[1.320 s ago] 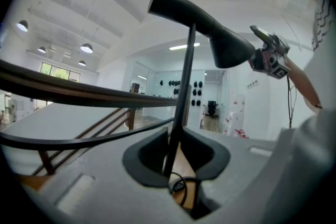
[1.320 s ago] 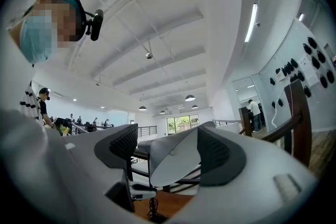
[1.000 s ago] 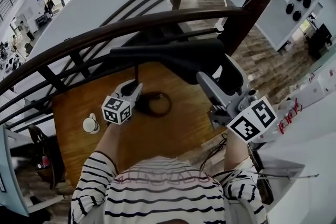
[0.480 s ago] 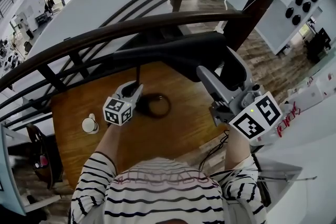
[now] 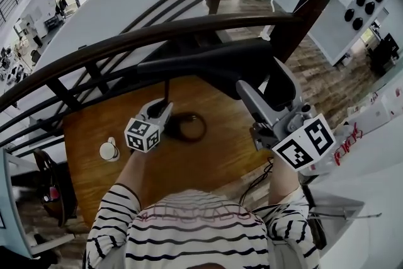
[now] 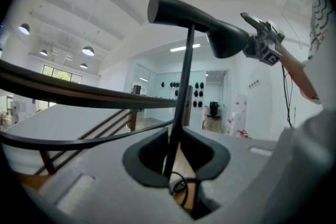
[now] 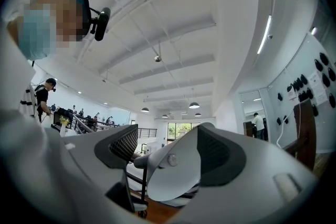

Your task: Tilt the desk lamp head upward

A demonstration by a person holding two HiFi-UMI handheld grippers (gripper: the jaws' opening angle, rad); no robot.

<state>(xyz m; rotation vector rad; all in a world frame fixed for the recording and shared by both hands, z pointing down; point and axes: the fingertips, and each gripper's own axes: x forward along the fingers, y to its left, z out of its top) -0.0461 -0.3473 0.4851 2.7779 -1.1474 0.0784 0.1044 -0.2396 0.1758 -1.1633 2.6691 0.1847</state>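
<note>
The tilt looks barely under way: the lamp head [image 5: 208, 66] hangs over the desk [image 5: 208, 160] close to level, so raising its gripped end is still to do, I judge. The left claw [image 5: 162, 108] is partly closed and pinches the thin pole [image 5: 166, 90] to steady it, while the right claw [image 5: 259, 77] clamps the wide end of the head between its 2 jaws.

In the left gripper view, the left gripper's [image 6: 176, 160] fingers [image 6: 144, 157] hide the lower end of the lamp stem [image 6: 185, 76].
</note>
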